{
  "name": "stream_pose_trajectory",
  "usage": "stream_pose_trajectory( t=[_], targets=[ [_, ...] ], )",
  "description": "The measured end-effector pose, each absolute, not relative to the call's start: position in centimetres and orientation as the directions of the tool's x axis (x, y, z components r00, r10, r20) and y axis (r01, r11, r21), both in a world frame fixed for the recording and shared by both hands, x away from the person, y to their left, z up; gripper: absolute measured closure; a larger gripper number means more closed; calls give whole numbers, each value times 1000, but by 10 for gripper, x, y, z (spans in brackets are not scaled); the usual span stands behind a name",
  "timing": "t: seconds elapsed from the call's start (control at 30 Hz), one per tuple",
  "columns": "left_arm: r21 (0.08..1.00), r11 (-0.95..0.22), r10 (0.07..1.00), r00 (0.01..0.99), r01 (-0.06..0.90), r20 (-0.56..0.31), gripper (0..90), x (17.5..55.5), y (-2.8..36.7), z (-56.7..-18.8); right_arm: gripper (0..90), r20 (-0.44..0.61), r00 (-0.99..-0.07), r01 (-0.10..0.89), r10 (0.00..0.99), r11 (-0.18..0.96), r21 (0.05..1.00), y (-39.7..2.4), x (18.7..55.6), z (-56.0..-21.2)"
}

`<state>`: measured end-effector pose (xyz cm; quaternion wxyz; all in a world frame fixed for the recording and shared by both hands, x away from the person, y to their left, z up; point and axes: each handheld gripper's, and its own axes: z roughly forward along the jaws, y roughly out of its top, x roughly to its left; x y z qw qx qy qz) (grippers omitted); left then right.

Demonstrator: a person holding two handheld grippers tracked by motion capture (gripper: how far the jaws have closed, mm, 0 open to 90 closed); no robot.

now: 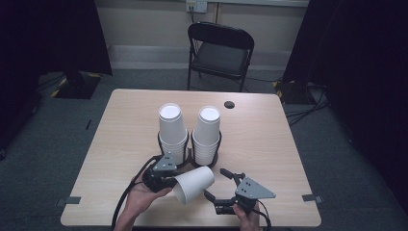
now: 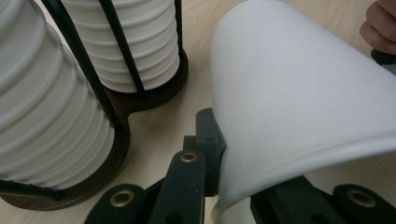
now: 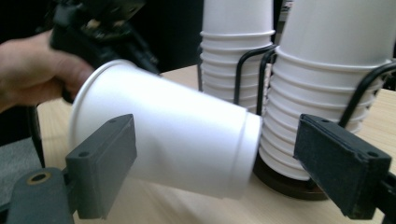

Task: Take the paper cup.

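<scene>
Your left gripper (image 1: 169, 179) pinches the white cup's (image 1: 194, 183) rim at lower centre; your right gripper (image 1: 222, 185) stands spread beside it.

Right claw (image 3: 215, 163) jaws spread wide either side of a sideways white cup (image 3: 173, 144), cup stacks (image 3: 327, 93) just behind on the worktop (image 3: 154, 205).

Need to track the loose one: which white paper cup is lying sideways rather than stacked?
The single paper cup pinched at its rim by the left gripper. It is tipped sideways in front of the holder; all others stand nested upside down in two stacks.
</scene>
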<state>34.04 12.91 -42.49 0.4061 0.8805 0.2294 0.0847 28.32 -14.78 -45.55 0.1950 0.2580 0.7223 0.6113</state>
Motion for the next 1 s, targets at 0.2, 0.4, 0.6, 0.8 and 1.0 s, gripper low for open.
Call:
stream_pose_trajectory(
  t=[0.2,0.4,0.6,0.8,1.0],
  targets=[
    [706,-613,468,883,355,-37,857,348,122,-413,124,-43,-804,90,592,194,977,-141,280,-457],
    [639,-680,442,896,360,-34,857,351,117,-408,125,-105,-822,67,560,279,958,-135,279,-459],
    [570,-737,409,911,364,-52,858,356,115,-403,123,-175,-829,27,532,350,936,-130,278,-461],
    [523,-766,390,917,373,-81,859,359,109,-402,123,-234,-843,-5,484,429,903,-122,279,-464],
    [475,-796,384,920,375,-82,862,362,103,-399,84,-249,-850,4,465,478,879,-113,281,-466]
  ],
)
